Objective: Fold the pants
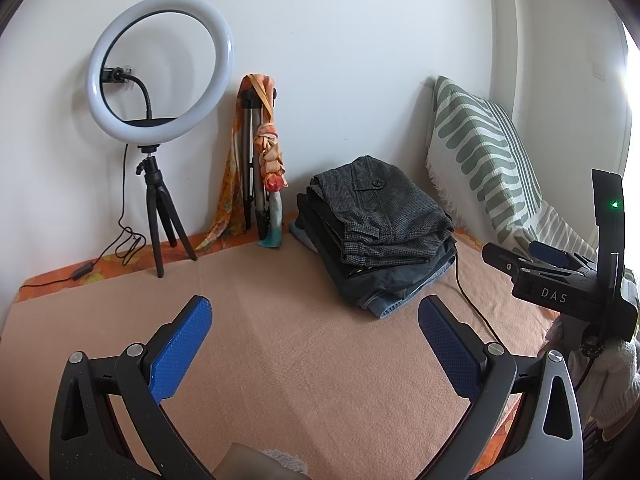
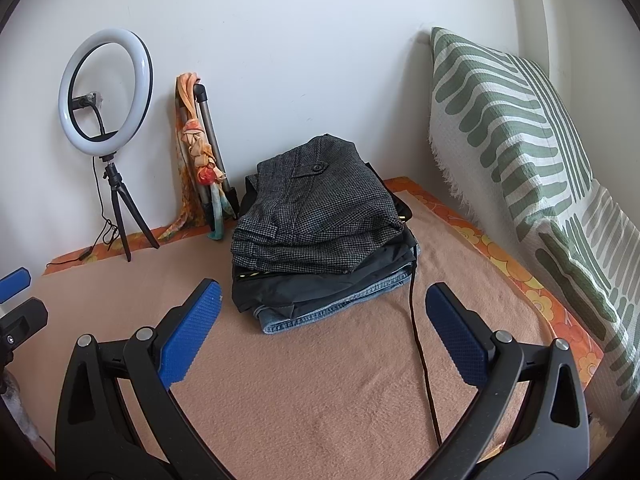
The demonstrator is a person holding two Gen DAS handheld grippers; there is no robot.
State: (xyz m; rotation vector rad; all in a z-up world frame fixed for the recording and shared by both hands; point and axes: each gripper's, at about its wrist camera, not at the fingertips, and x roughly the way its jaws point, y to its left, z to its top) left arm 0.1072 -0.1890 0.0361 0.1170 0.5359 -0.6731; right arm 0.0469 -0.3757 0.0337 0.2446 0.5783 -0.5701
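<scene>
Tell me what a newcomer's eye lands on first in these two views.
First, the stack of folded pants, grey houndstooth on top, sitting on the peach blanket near the back wall. Next, the lit ring light on its tripod at the back left, and the green-and-white patterned cushion leaning at the right. In the foreground, the left gripper and right gripper are both open, holding nothing.

A home bedroom: a bed [image 2: 320, 380] under a peach blanket against plain white walls, a green-striped pillow [image 2: 516, 128] propped at its side, a stack of folded trousers [image 2: 320, 224], and a ring light [image 1: 160, 64] on a small tripod.
</scene>
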